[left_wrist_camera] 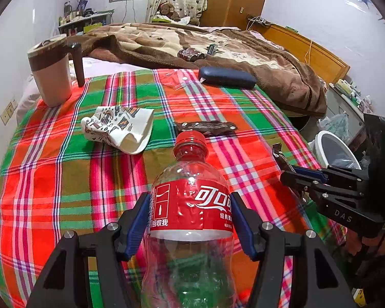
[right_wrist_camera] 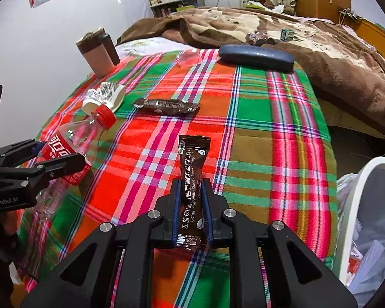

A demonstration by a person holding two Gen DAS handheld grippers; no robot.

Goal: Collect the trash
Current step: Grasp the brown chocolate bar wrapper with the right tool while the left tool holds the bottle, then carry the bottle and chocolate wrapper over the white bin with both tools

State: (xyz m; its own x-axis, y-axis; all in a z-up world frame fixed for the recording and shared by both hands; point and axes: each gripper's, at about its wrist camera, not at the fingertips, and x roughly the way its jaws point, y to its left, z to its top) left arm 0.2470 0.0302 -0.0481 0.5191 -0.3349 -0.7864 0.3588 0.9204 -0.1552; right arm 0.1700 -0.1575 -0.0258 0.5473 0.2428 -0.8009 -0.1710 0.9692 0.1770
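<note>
Over the plaid bedspread (right_wrist_camera: 256,118), left gripper (left_wrist_camera: 190,215) clamps the cola bottle (left_wrist_camera: 190,205); right gripper (right_wrist_camera: 191,205) pinches a brown sachet (right_wrist_camera: 192,179).

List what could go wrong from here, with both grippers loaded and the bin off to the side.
1. The left gripper holds the empty bottle on its slick label; the thin plastic could buckle or slip out.
2. The right gripper pinches the sachet by its edges, so the flat packet may twist free on the way to the bin.
3. The bin sits past the bed's edge; a short drop could land on the floor.
</note>
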